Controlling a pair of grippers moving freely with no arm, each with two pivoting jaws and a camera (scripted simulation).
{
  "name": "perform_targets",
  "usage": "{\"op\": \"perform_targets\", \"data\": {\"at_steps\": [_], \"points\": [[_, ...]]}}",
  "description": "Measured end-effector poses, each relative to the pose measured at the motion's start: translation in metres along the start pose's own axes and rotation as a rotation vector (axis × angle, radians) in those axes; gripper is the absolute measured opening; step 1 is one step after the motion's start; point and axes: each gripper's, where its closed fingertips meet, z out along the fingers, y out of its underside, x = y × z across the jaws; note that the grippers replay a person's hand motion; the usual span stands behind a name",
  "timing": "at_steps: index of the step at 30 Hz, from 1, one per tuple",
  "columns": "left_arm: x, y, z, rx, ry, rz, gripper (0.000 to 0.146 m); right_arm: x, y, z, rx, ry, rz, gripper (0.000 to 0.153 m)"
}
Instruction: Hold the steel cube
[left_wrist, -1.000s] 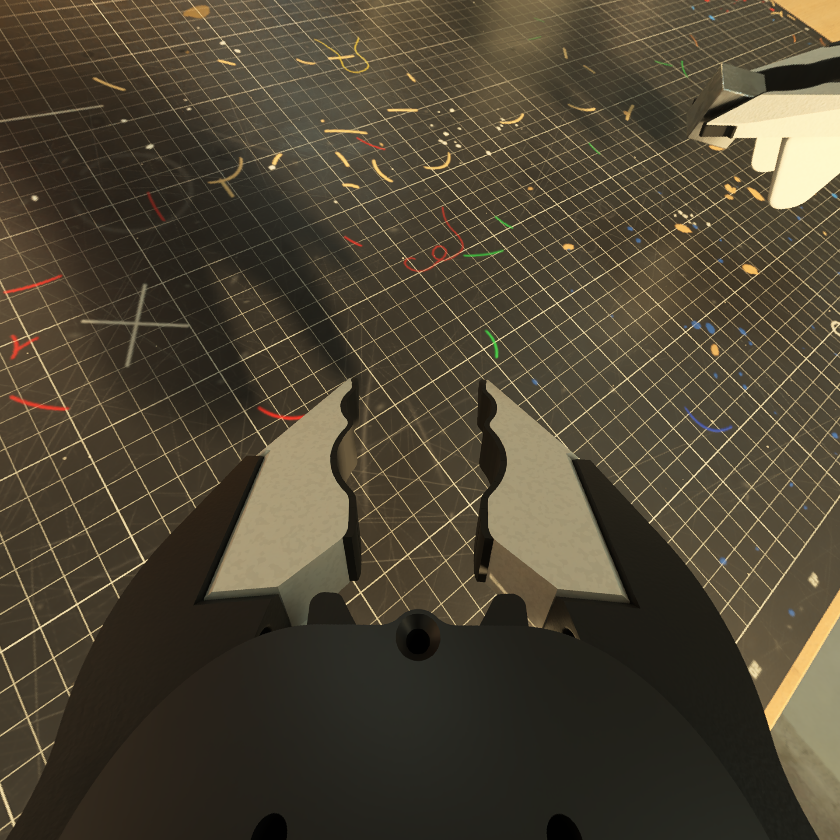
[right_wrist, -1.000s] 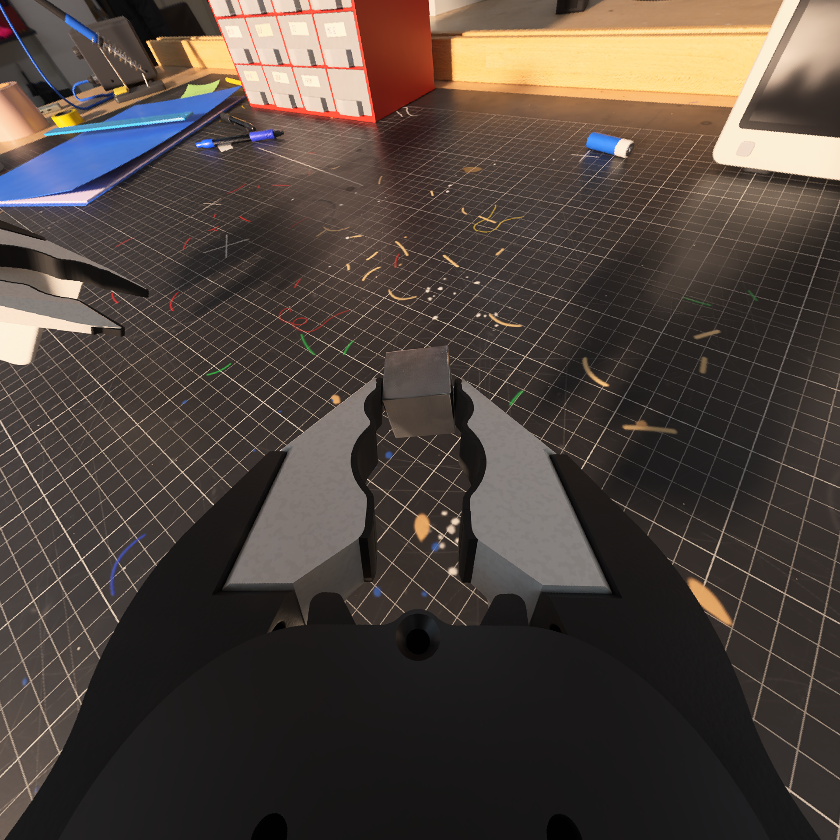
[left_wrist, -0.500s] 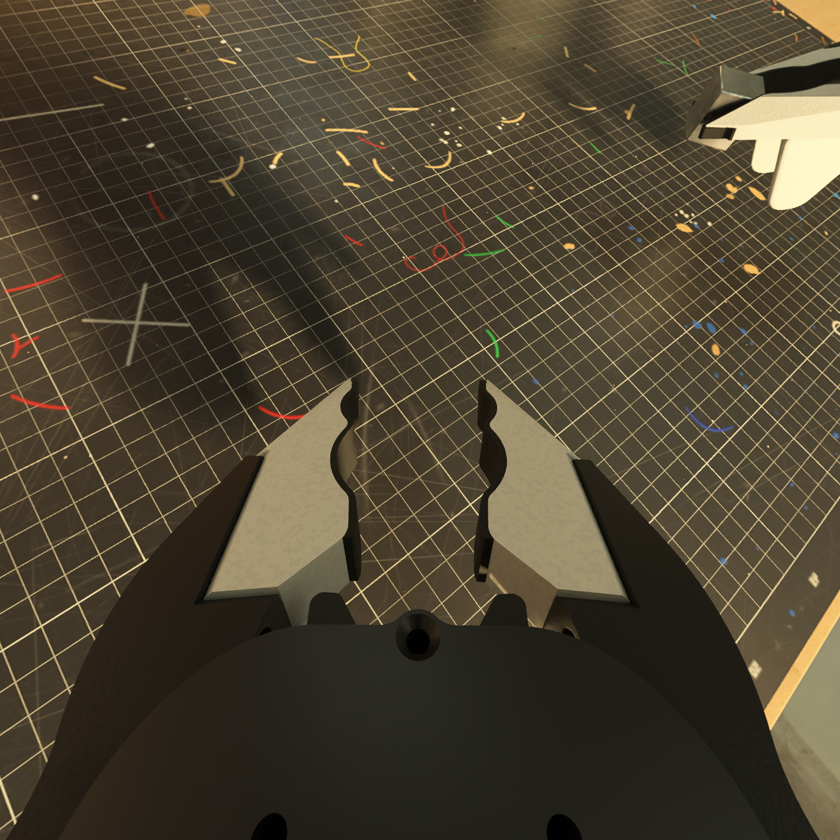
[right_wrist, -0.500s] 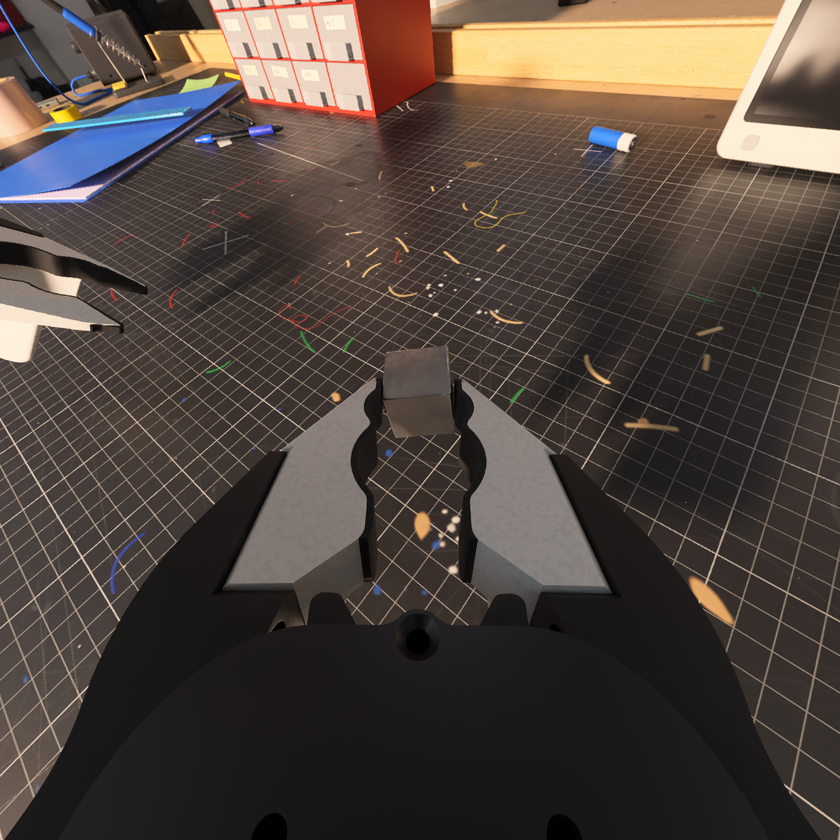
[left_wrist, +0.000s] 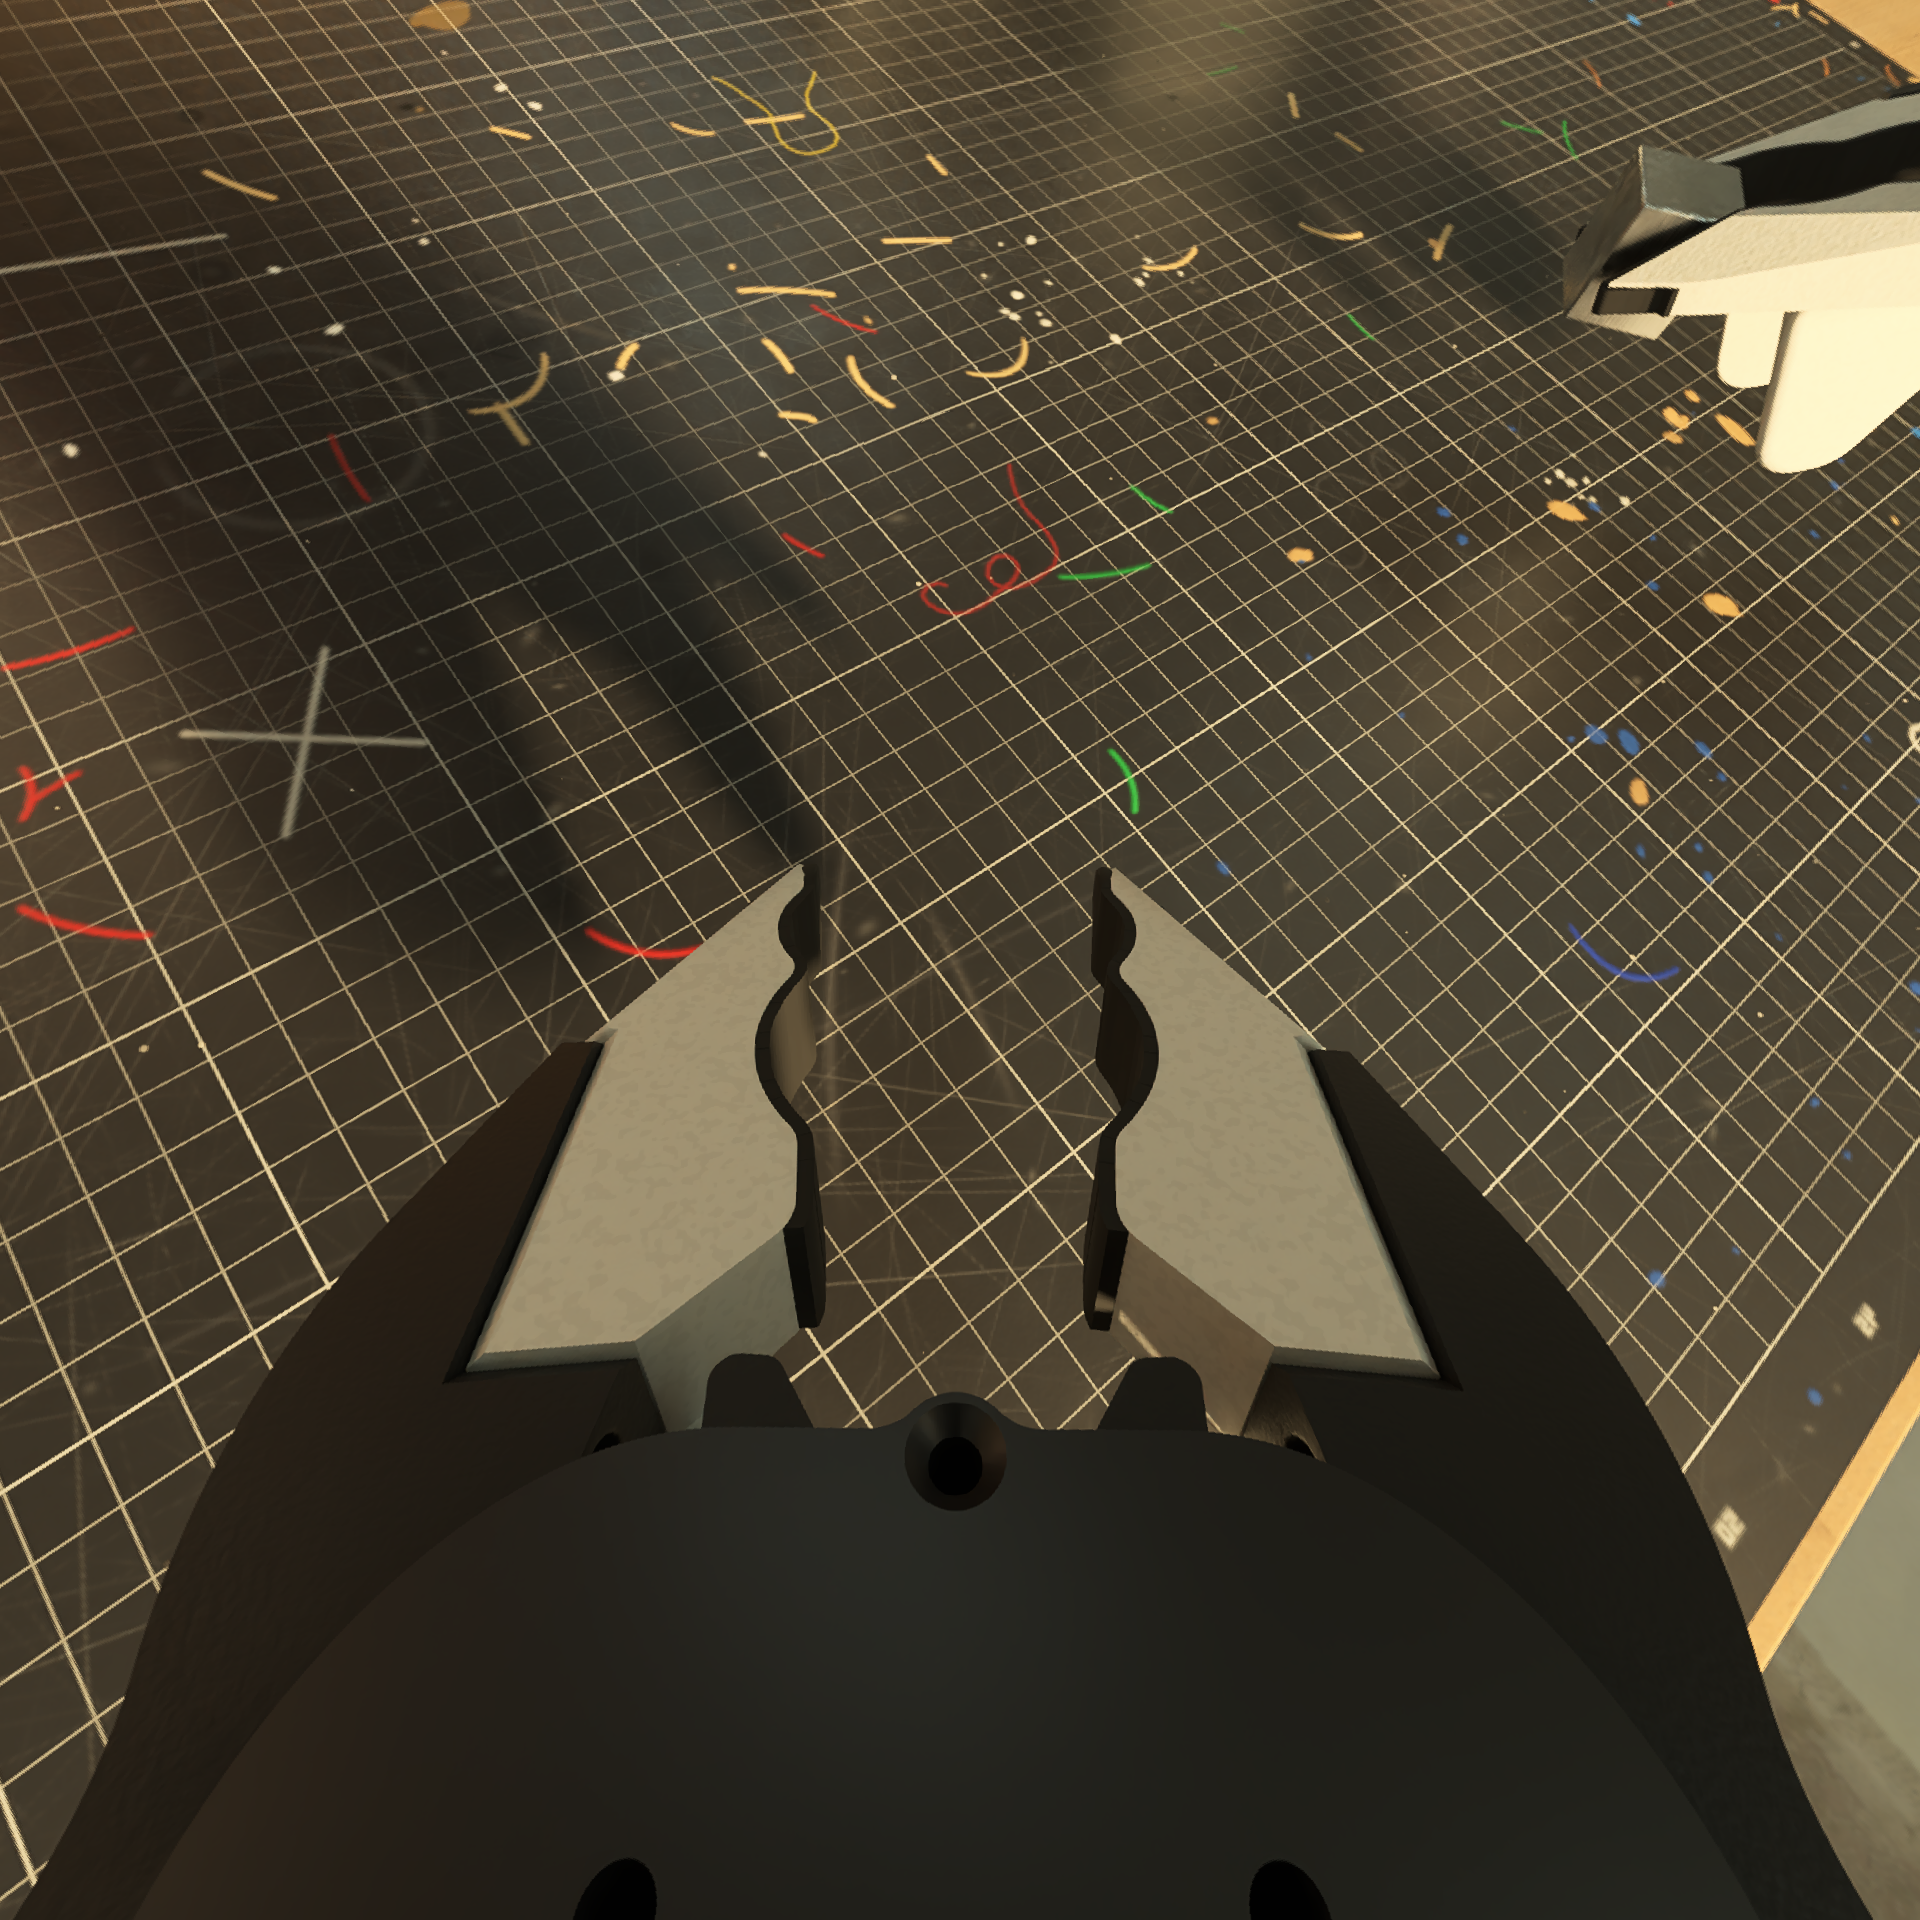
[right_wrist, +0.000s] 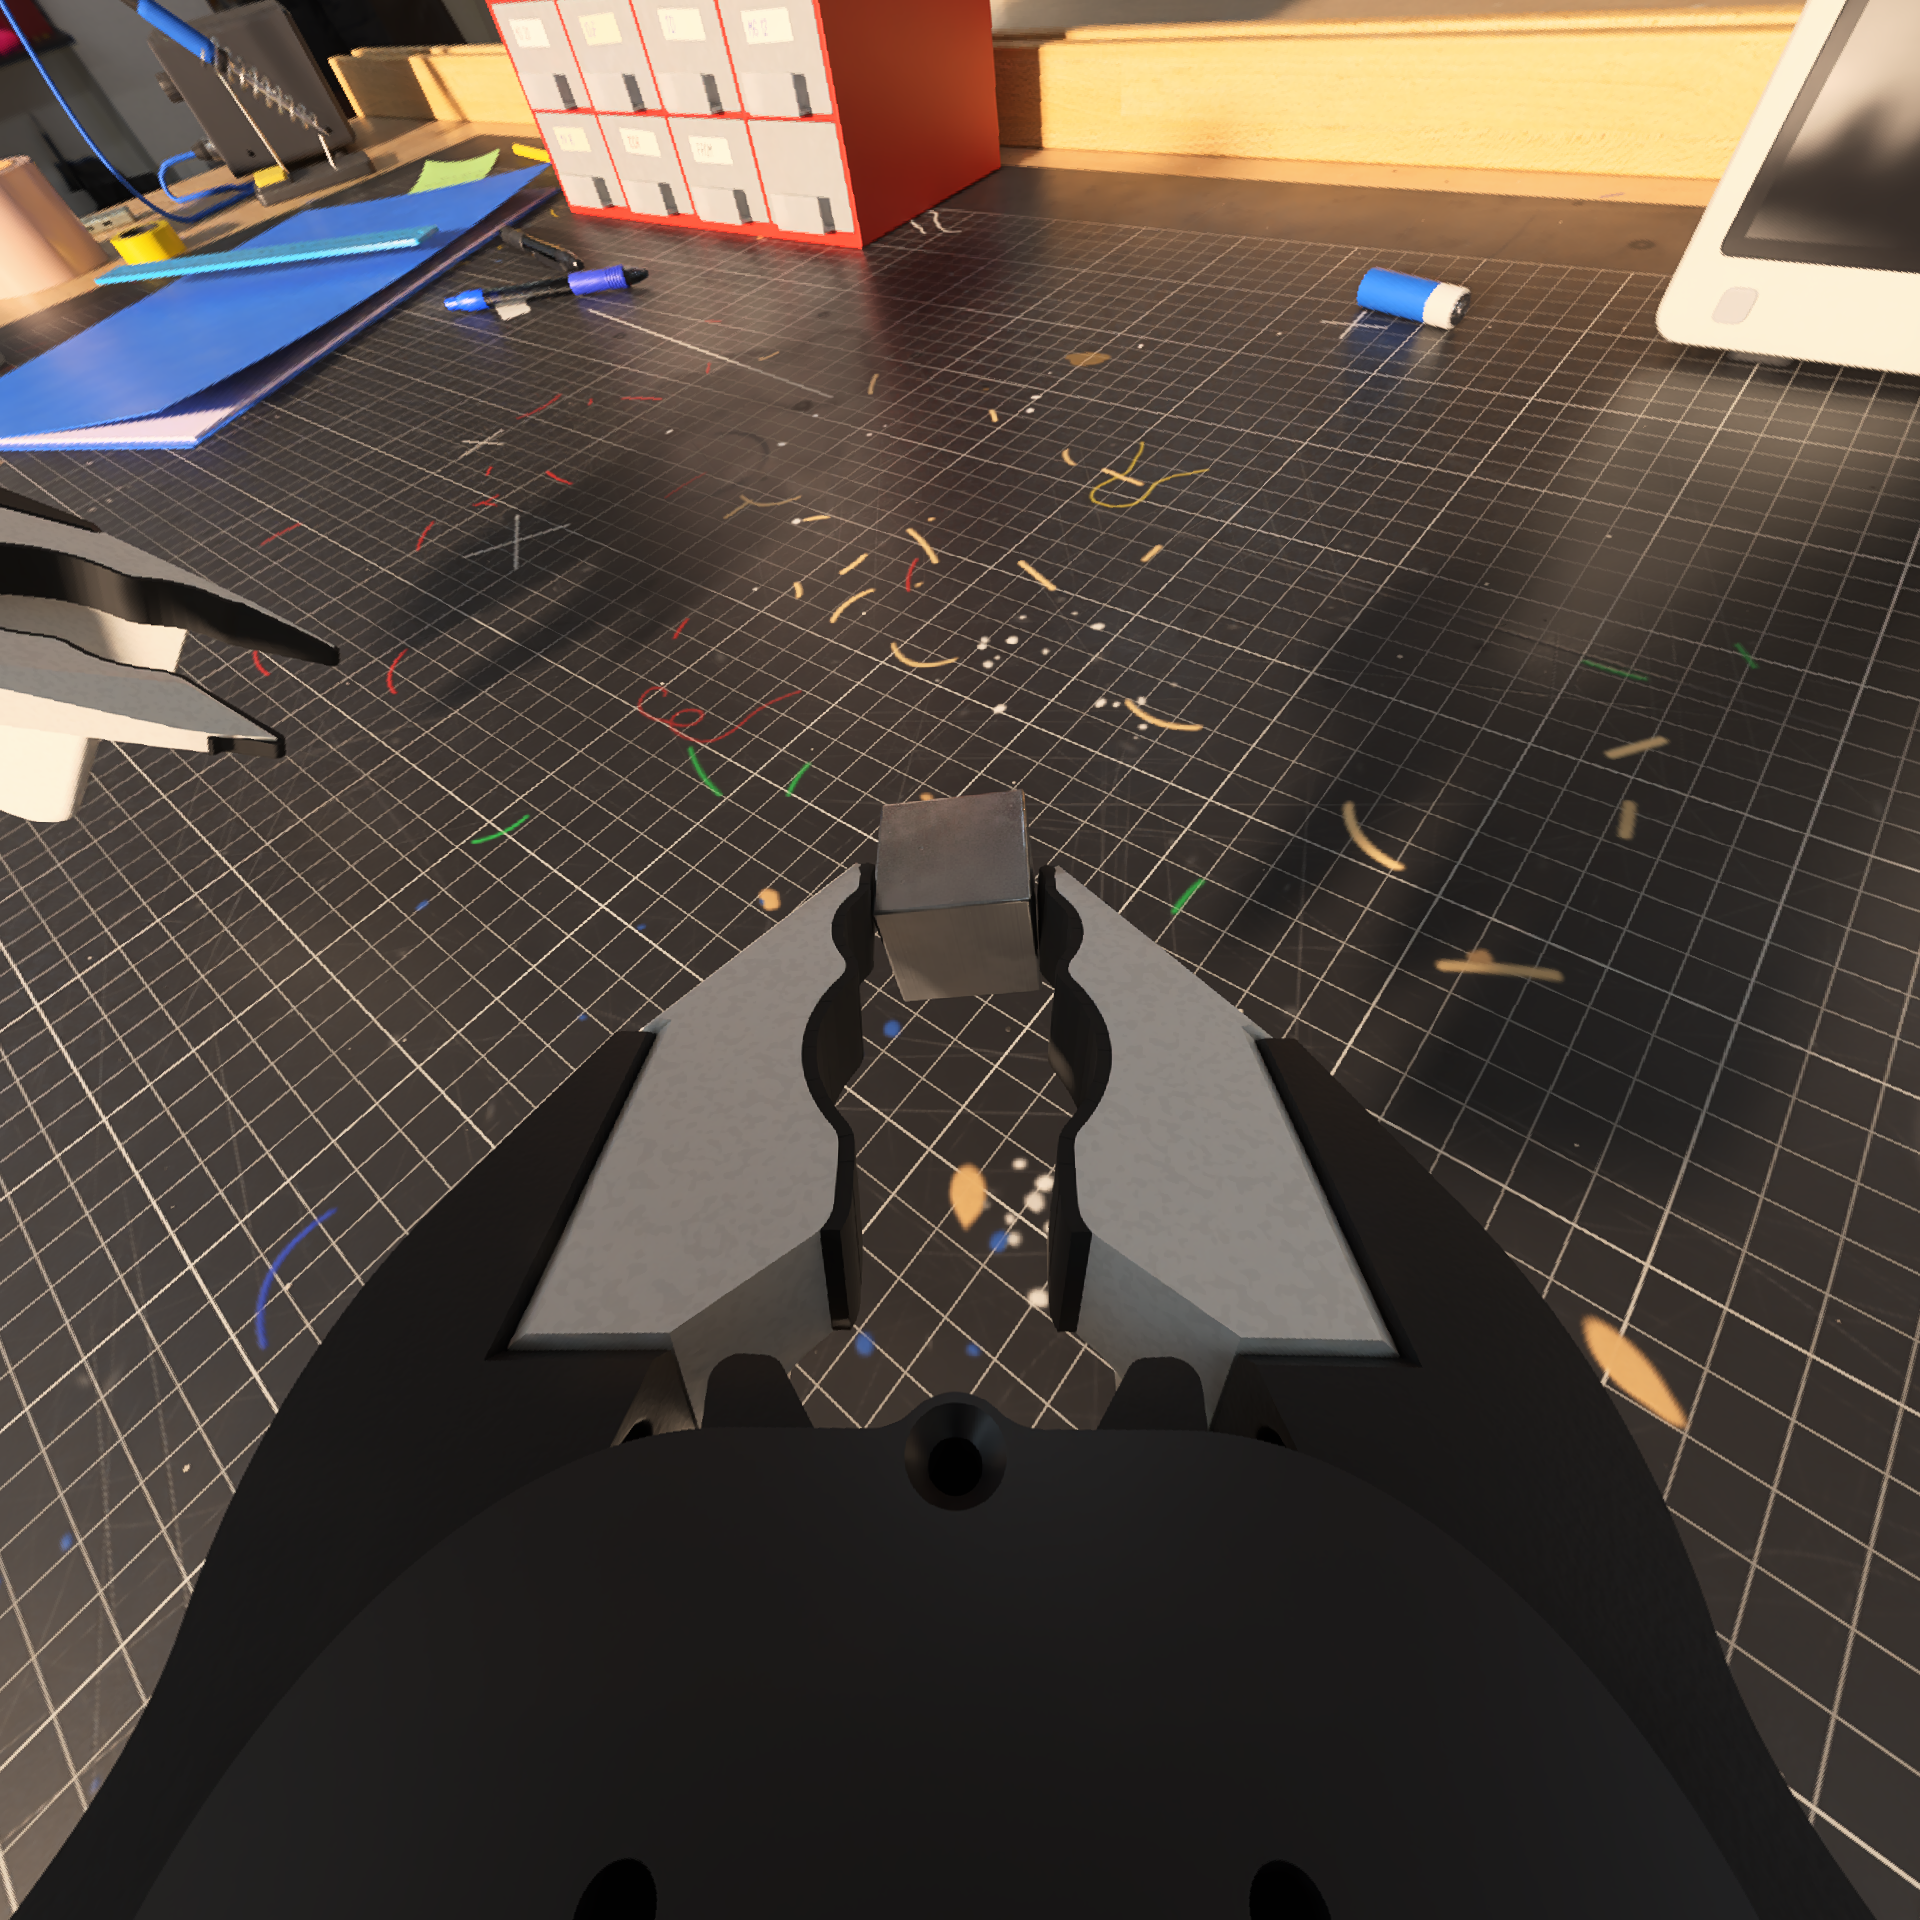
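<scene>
The steel cube (right_wrist: 956, 894) is a small dull grey block, pinched between the fingertips of my right gripper (right_wrist: 951, 883) and held above the black cutting mat (right_wrist: 1351, 623). In the left wrist view the cube (left_wrist: 1688, 192) shows at the far upper right, in the tip of the right gripper (left_wrist: 1631, 260). My left gripper (left_wrist: 951, 883) is open and empty, low over the mat. It also shows at the left edge of the right wrist view (right_wrist: 260, 696), well left of the cube.
A red drawer cabinet (right_wrist: 758, 104), a blue folder (right_wrist: 239, 322), blue pens (right_wrist: 551, 286) and a blue-white cylinder (right_wrist: 1413, 298) lie at the back. A white tablet-like device (right_wrist: 1808, 197) stands at the back right. The mat's wooden edge (left_wrist: 1829, 1548) runs at the lower right.
The right gripper has lifted slightly with the cube still in its tips; the background has slid down a little. The left gripper has not moved.
</scene>
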Motion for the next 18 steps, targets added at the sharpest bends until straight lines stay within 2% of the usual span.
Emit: {"op": "perform_targets", "data": {"at_steps": [18], "points": [[-0.0001, 0.0003, 0.0003, -0.003, -0.004, 0.004, 0.052, -0.0003, 0.0004, 0.0003, -0.003, 0.000, -0.004, 0.031]]}}
